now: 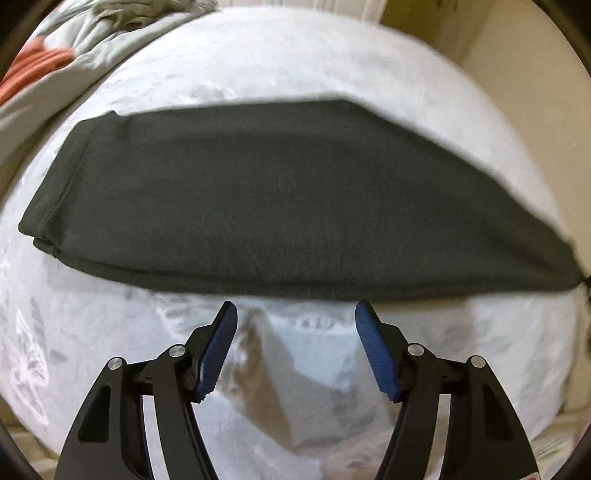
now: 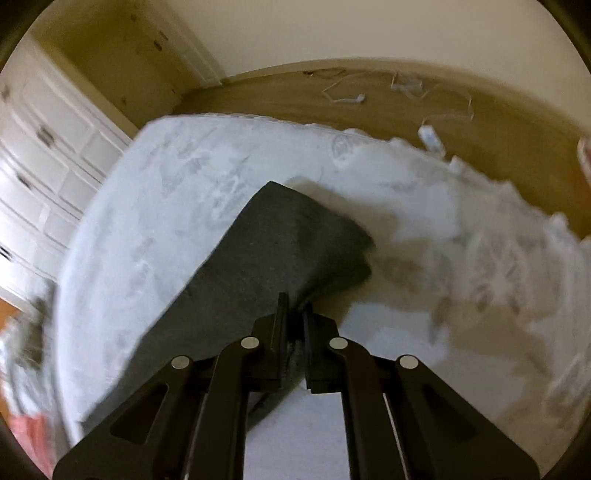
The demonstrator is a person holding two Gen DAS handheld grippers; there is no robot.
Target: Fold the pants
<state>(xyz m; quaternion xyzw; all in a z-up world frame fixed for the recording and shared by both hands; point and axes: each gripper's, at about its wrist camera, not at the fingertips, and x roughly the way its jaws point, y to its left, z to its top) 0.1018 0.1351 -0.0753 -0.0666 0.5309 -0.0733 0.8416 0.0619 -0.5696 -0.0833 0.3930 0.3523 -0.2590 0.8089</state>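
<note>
Dark grey pants (image 1: 280, 206) lie folded lengthwise in a long band across a white patterned bed cover (image 1: 295, 62). My left gripper (image 1: 295, 314) hovers just short of their near edge. Its blue pads (image 1: 218, 350) stand wide apart with only the cover between them. In the right wrist view the pants (image 2: 266, 258) run away from the camera toward a far corner. My right gripper (image 2: 294, 308) is shut on the near edge of the pants, with the cloth pinched between its black fingers.
A grey blanket (image 1: 103, 33) and an orange cloth (image 1: 33, 70) are heaped at the bed's far left. White drawers (image 2: 48, 155) stand beside the bed. Cables and small items (image 2: 424, 110) litter the brown floor beyond the mattress edge.
</note>
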